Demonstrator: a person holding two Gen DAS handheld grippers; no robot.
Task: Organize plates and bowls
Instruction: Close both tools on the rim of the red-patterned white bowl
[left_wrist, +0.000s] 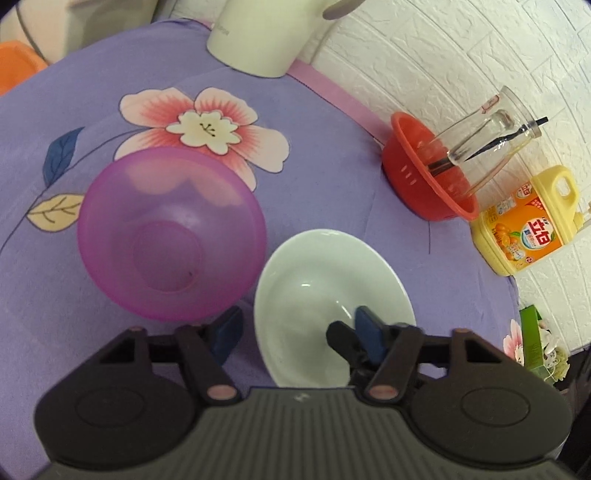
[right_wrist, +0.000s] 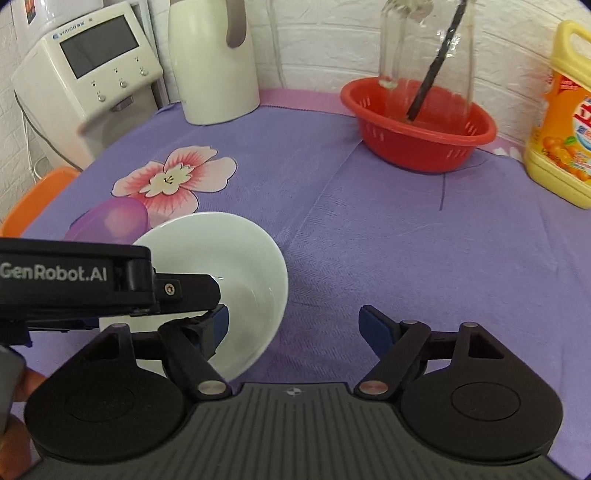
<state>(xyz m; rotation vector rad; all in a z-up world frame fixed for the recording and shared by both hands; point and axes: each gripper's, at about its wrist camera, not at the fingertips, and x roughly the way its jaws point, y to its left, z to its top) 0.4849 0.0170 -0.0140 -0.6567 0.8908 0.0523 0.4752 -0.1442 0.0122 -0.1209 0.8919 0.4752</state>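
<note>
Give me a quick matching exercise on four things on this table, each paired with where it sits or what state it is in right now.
Things:
1. white bowl
2. purple bowl
3. glass jar
4. yellow detergent bottle

Places or states:
A. standing in the red basket, with a dark stick inside it
B. against the white brick wall, beside the red basket
C. partly over the flower print on the cloth, with nothing gripping it
D. rim between the left gripper fingers, one finger inside

Pairs: 1-D, 2-C, 3-A, 4-B

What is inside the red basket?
A clear glass jar stands in the red basket with a dark stick inside it. The basket's wall hides the floor behind it.
</note>
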